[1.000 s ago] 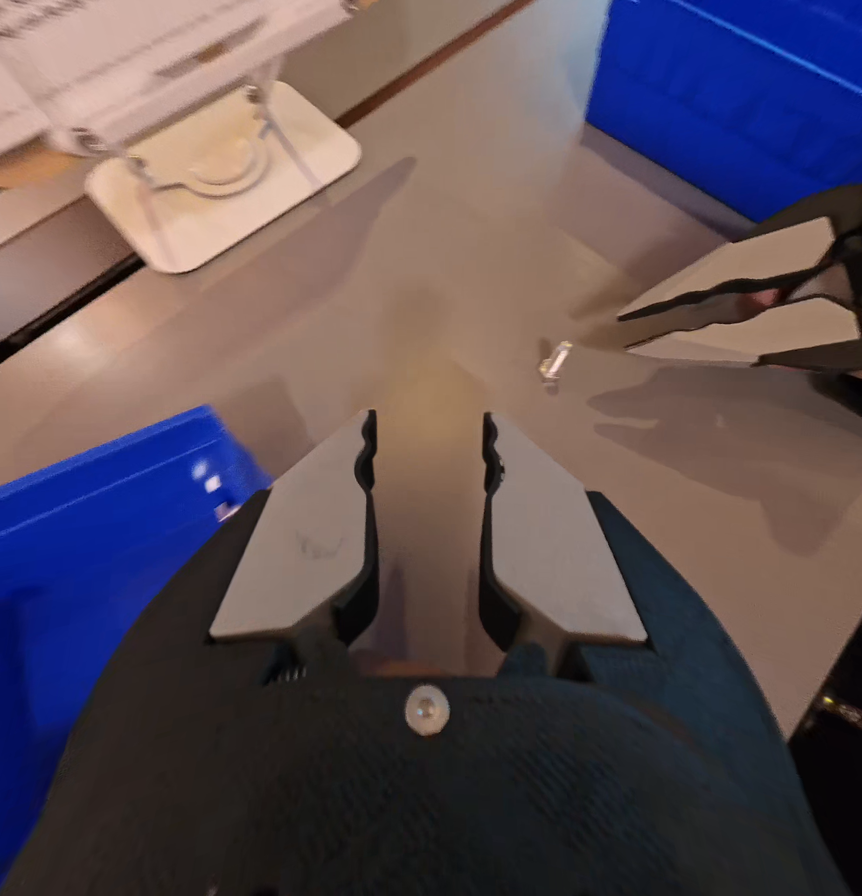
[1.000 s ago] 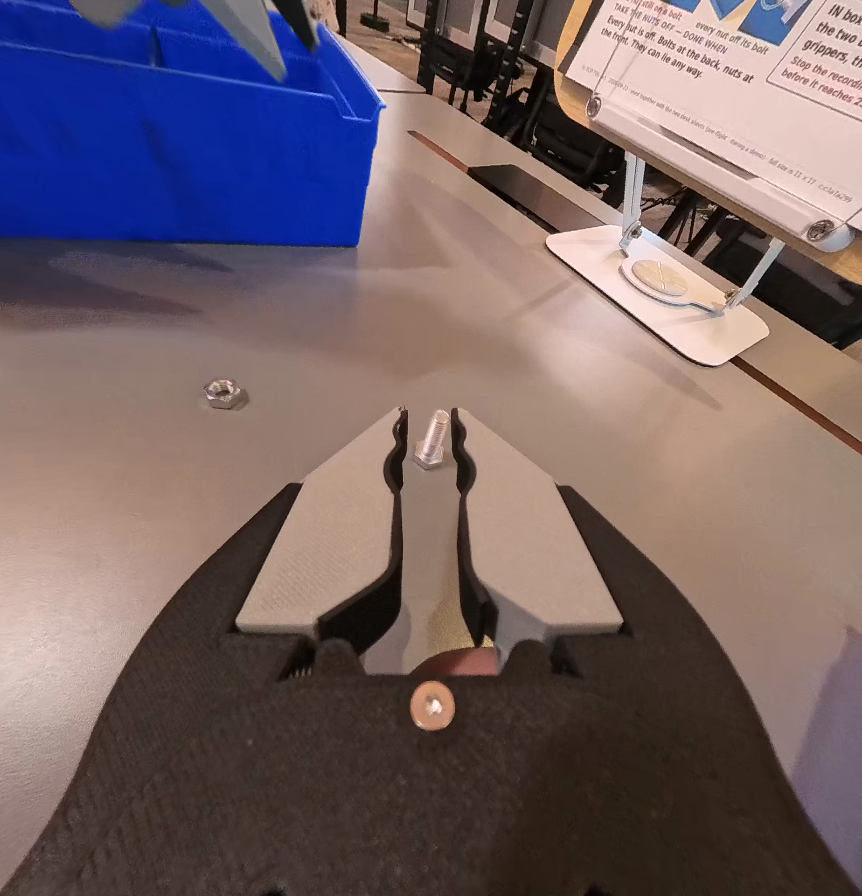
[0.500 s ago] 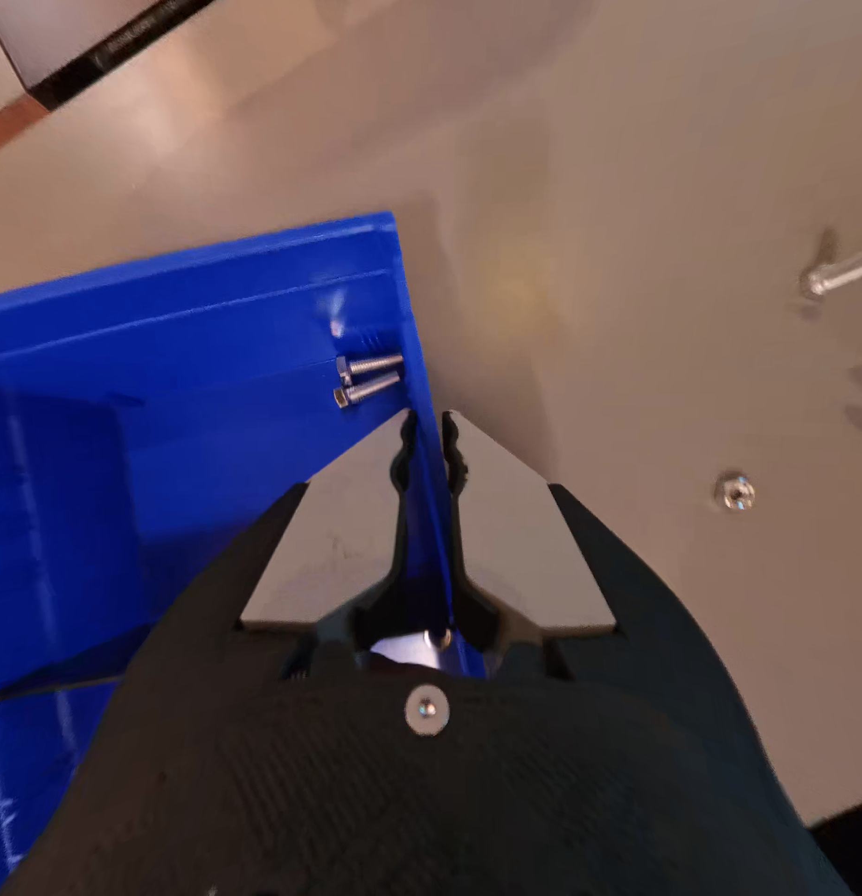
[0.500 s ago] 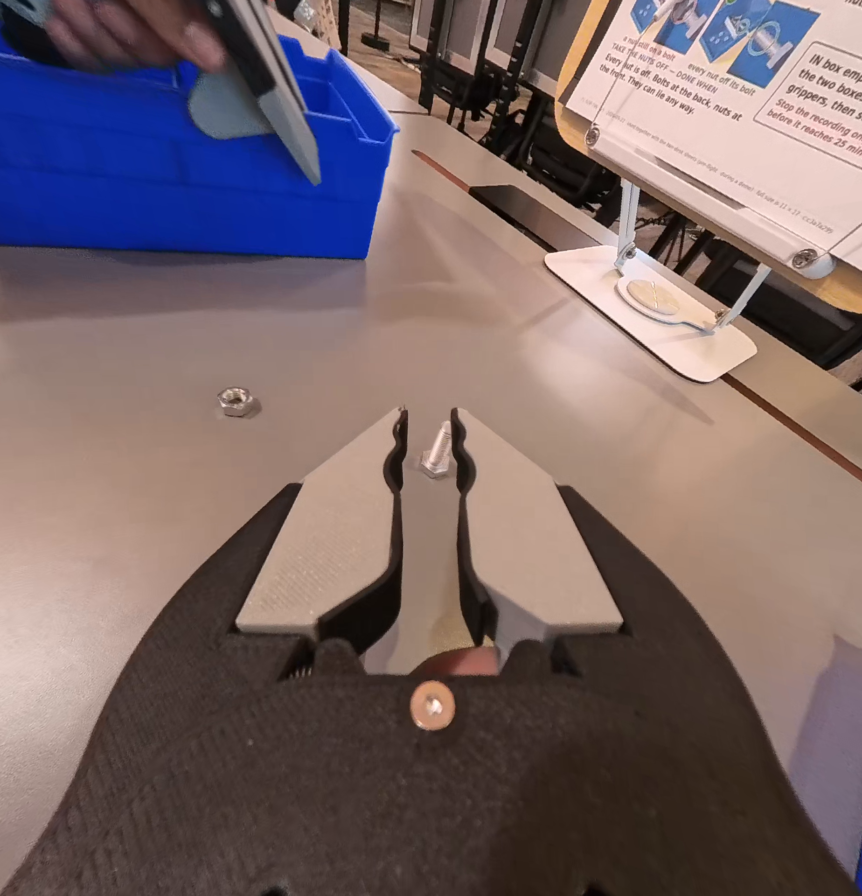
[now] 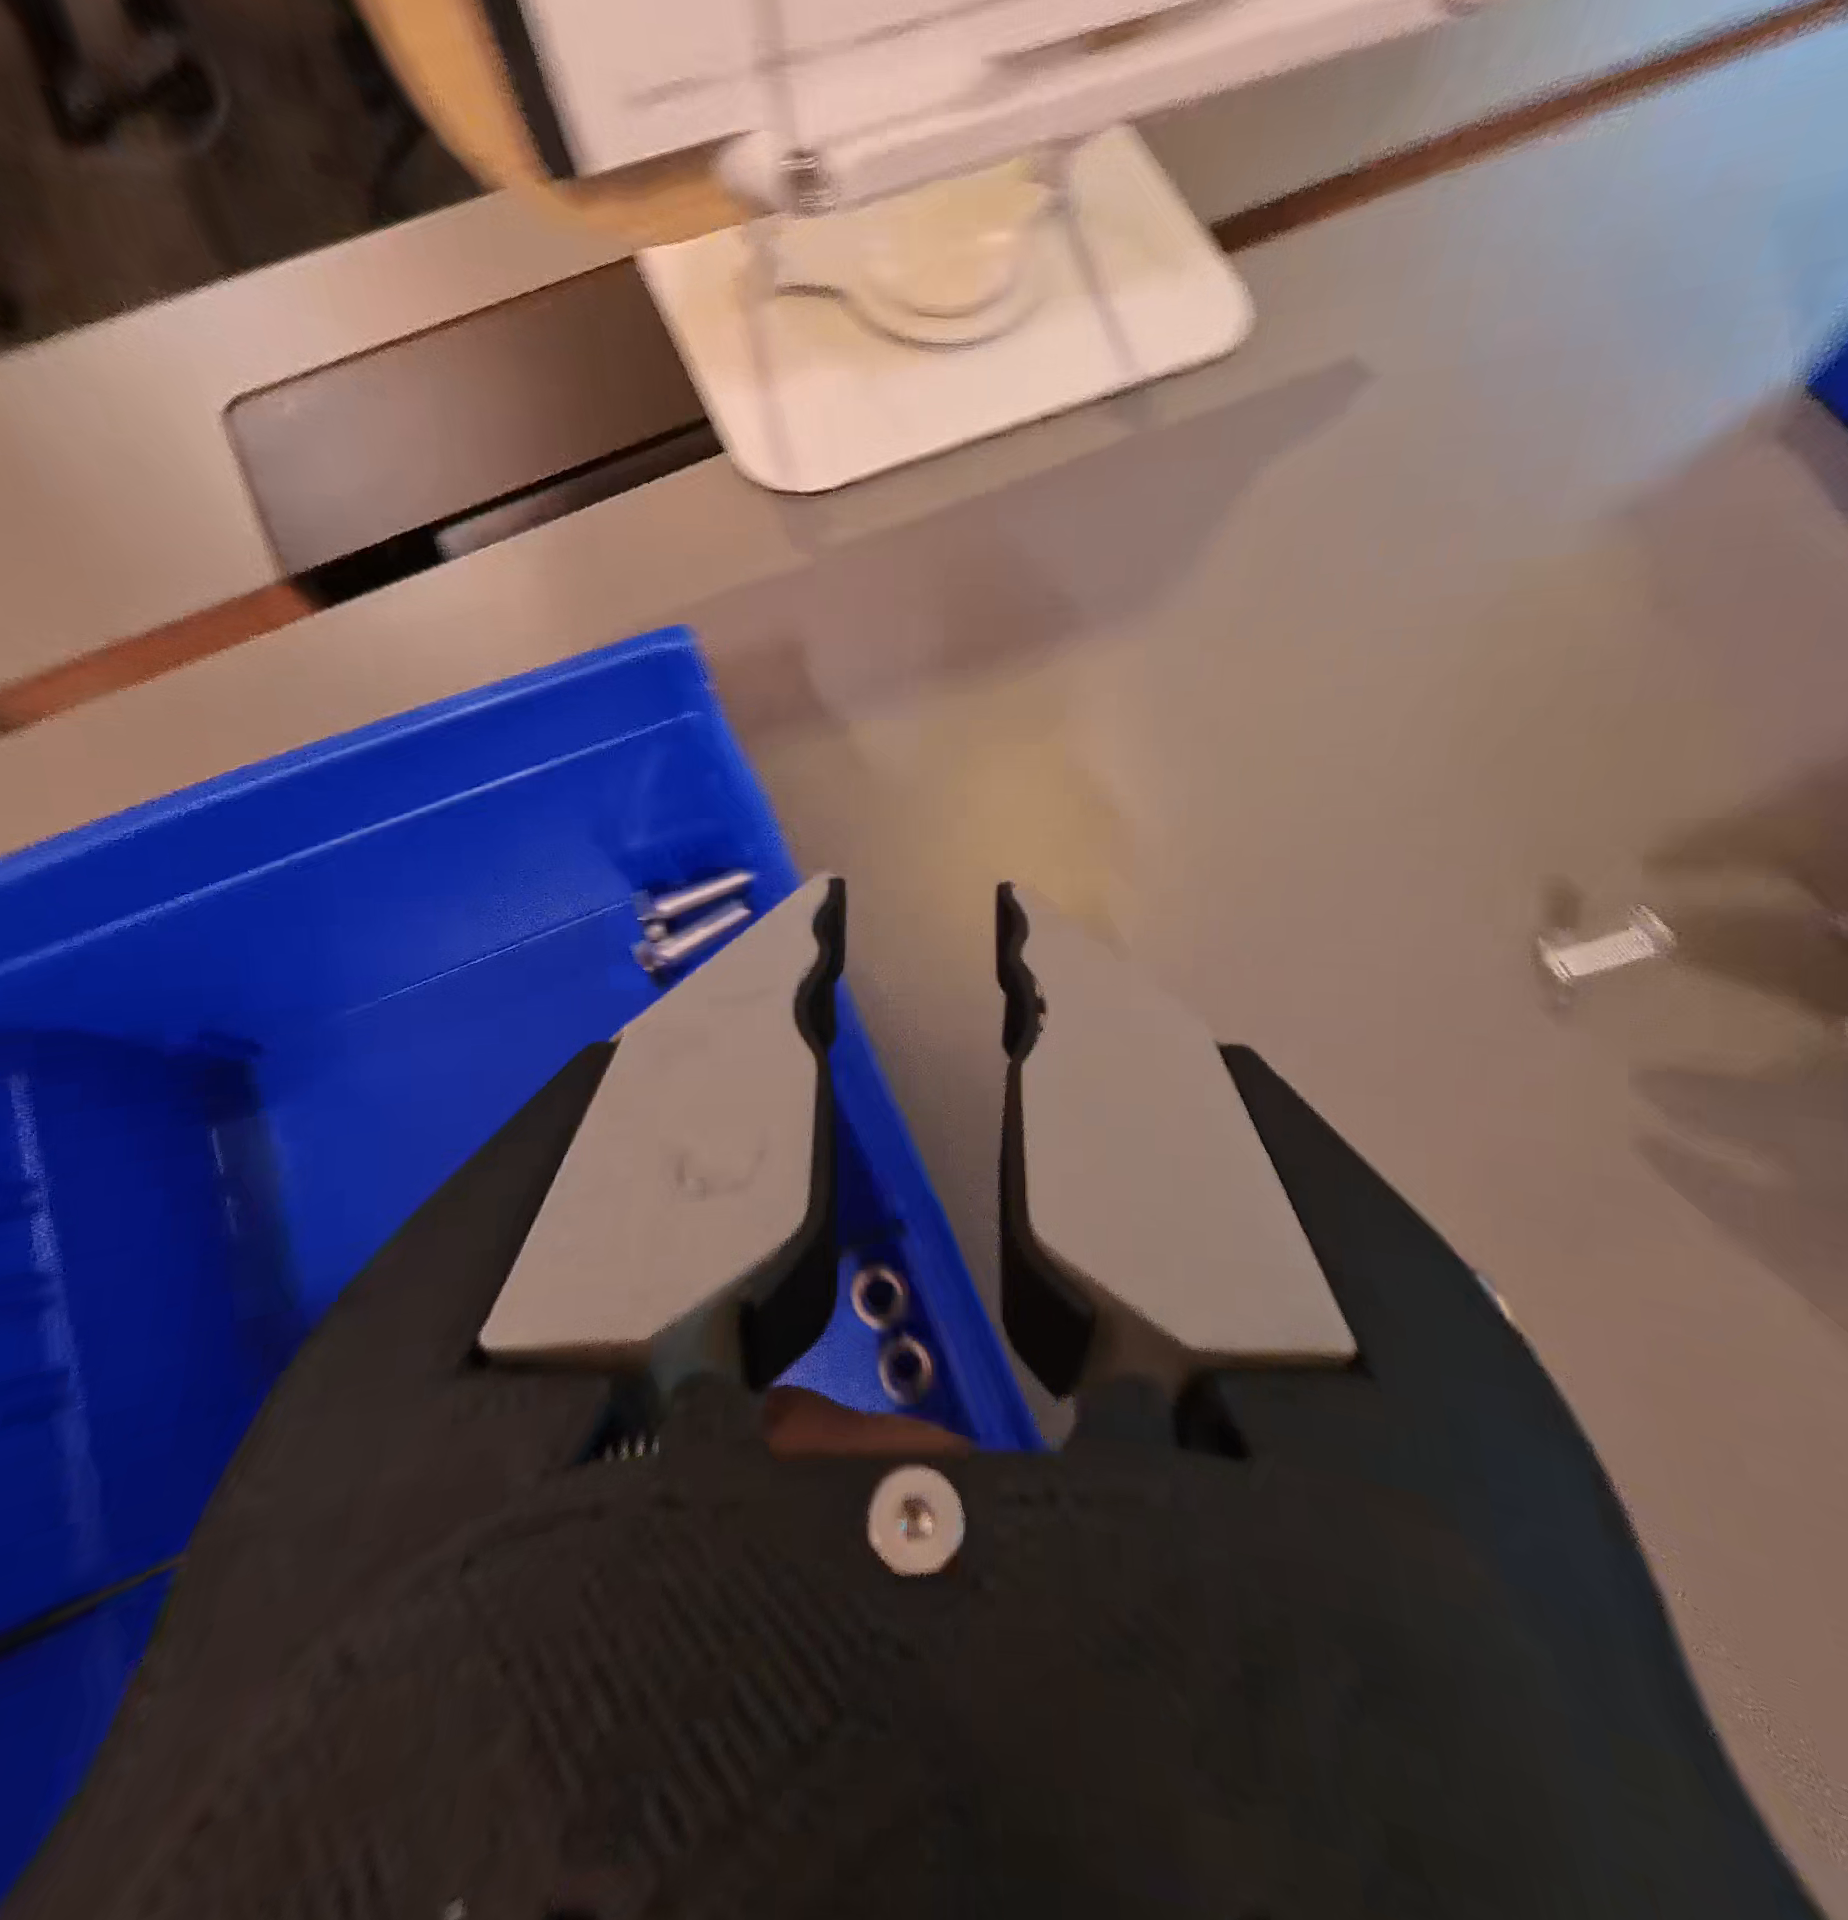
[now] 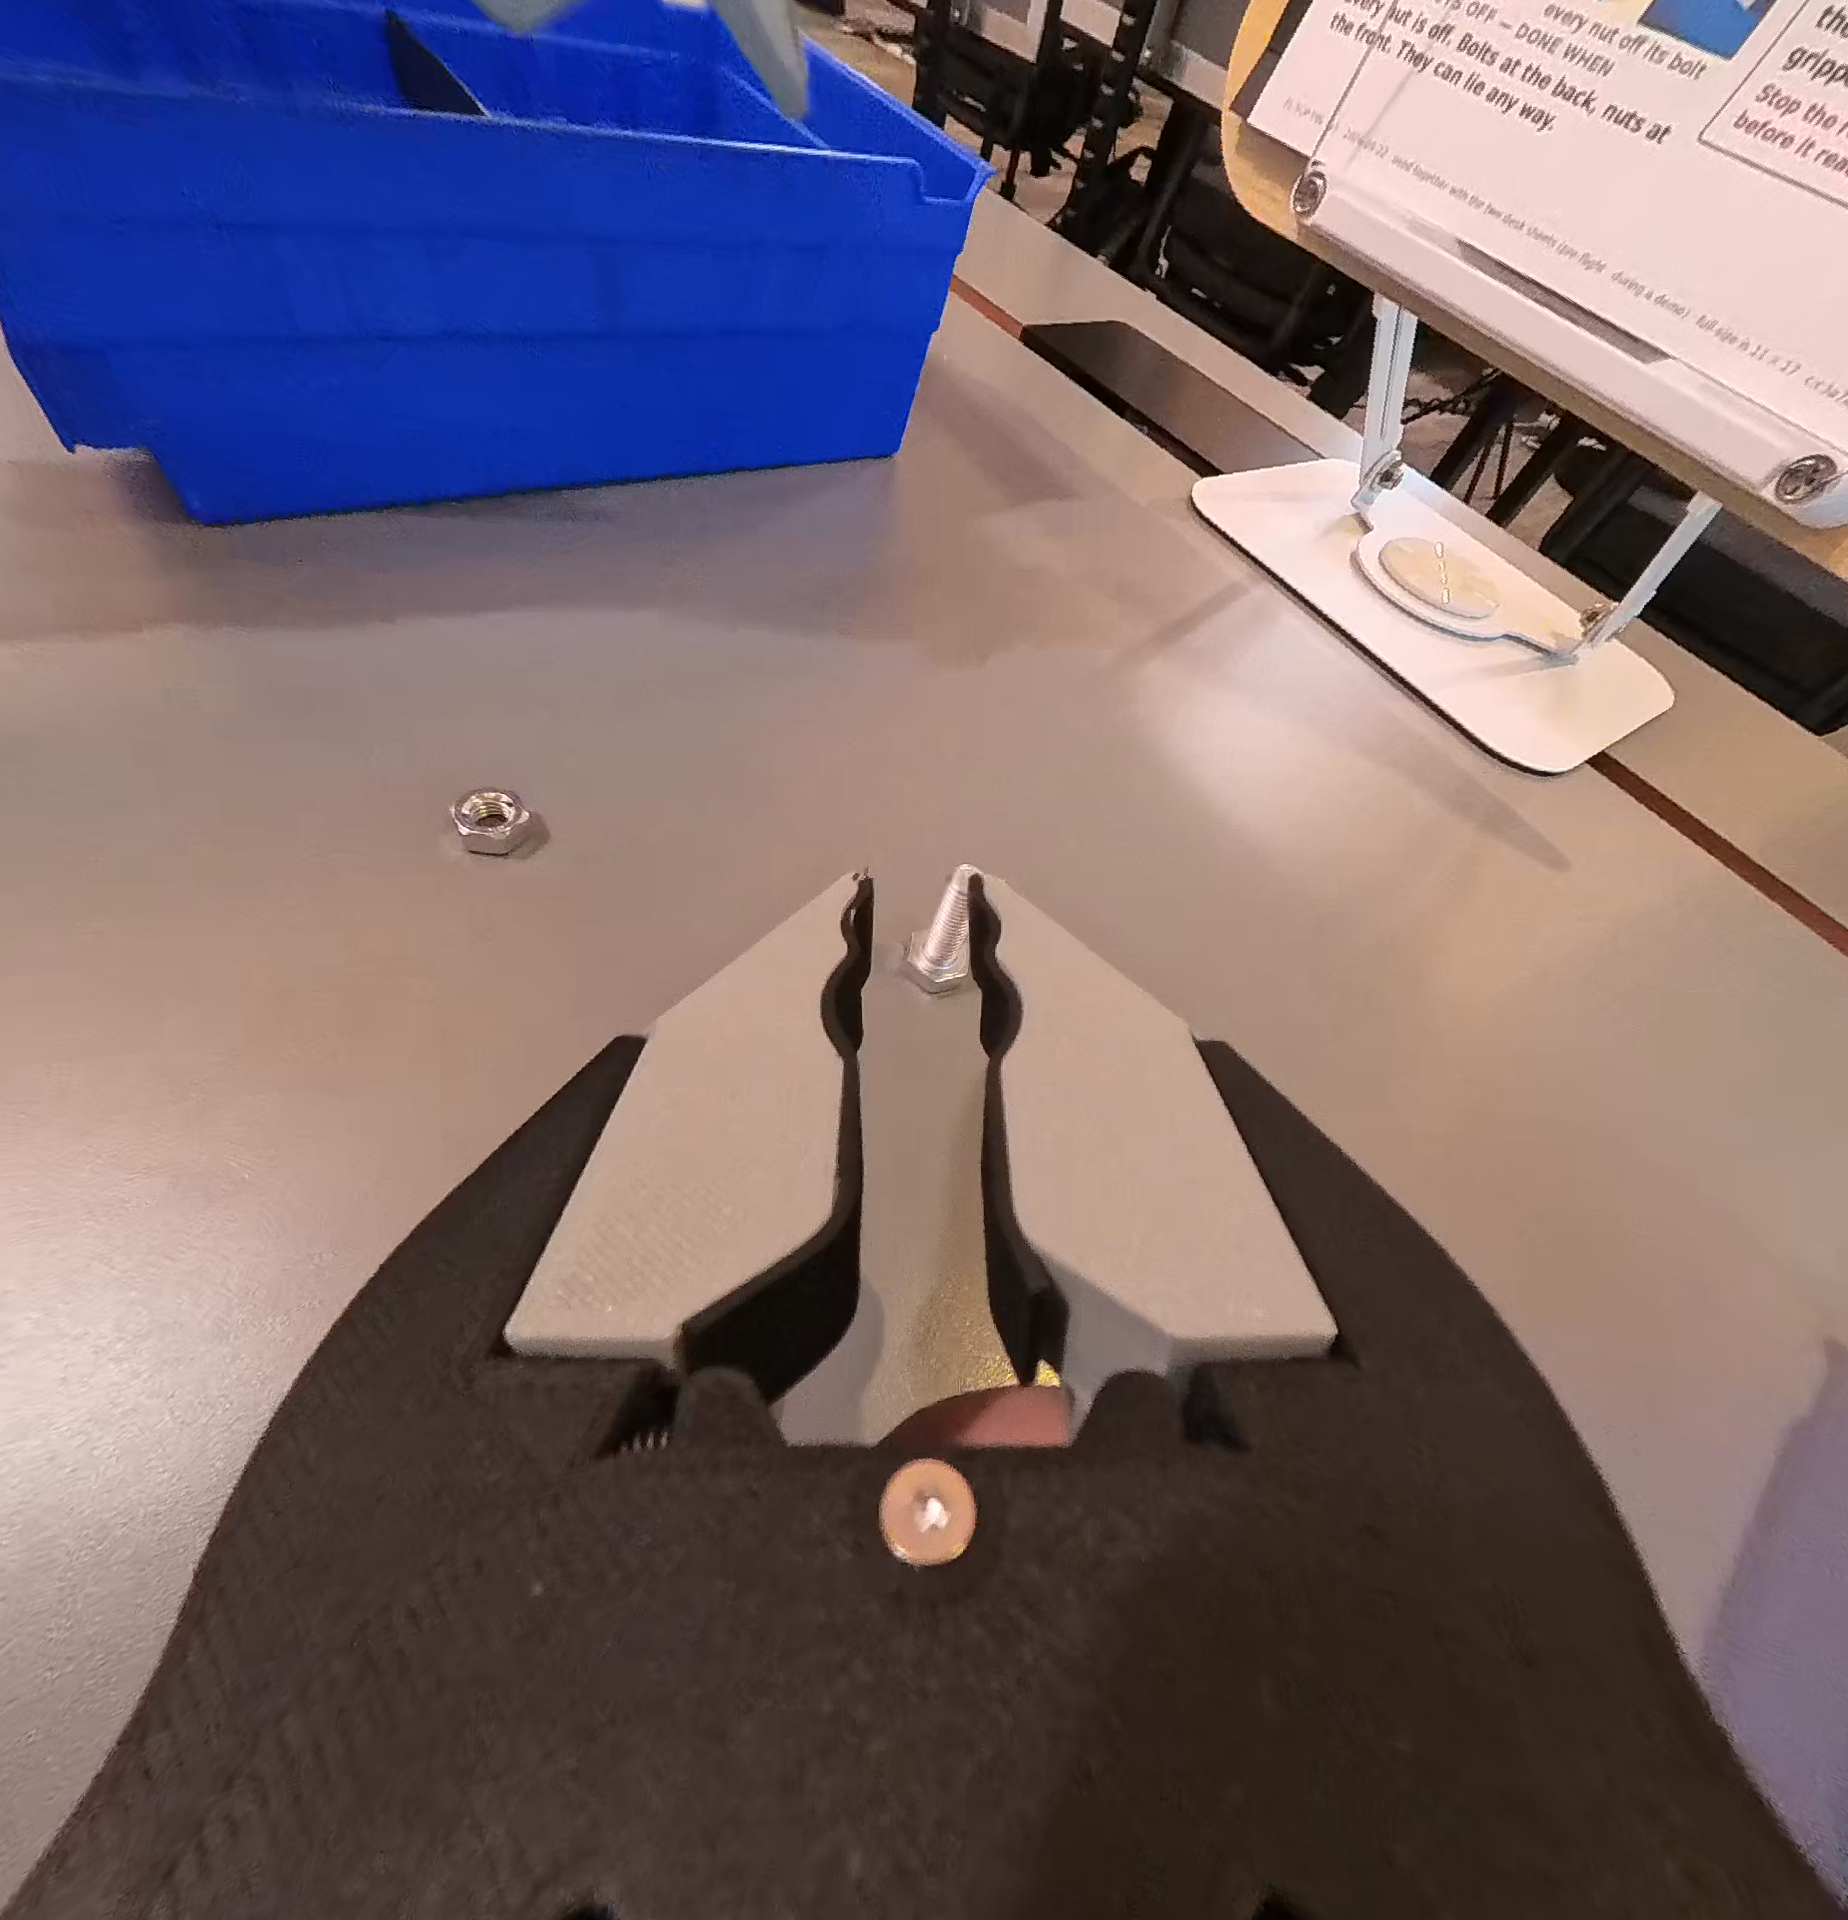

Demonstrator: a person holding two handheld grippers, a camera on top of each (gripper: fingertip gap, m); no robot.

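My left gripper (image 5: 915, 904) is open and empty, above the right wall of a blue bin (image 5: 380, 935). Two bolts (image 5: 691, 920) lie in the bin's far compartment and two nuts (image 5: 892, 1332) in the near one, seen between my fingers. My right gripper (image 6: 925, 883) is open, low over the grey table (image 6: 276, 1039). A small silver bolt (image 6: 941, 945) lies between its fingertips, against the right finger (image 6: 1107, 1143). A loose nut (image 6: 494, 823) lies on the table to the front left. The same bolt (image 5: 1600, 951) shows blurred in the left wrist view.
A white document stand (image 6: 1439, 623) with a printed sheet stands at the table's far right edge; its base also shows in the left wrist view (image 5: 951, 343). The blue bin (image 6: 484, 312) sits far left, the left gripper's fingertip (image 6: 769, 47) above it. A brown seam (image 6: 1730, 852) crosses the table. Left tips to right tips: about 25 centimetres.
My left gripper swung from the table over to the blue bin, narrowed, then opened wide there. My right gripper stayed low around the bolt, which now rests against its right finger.
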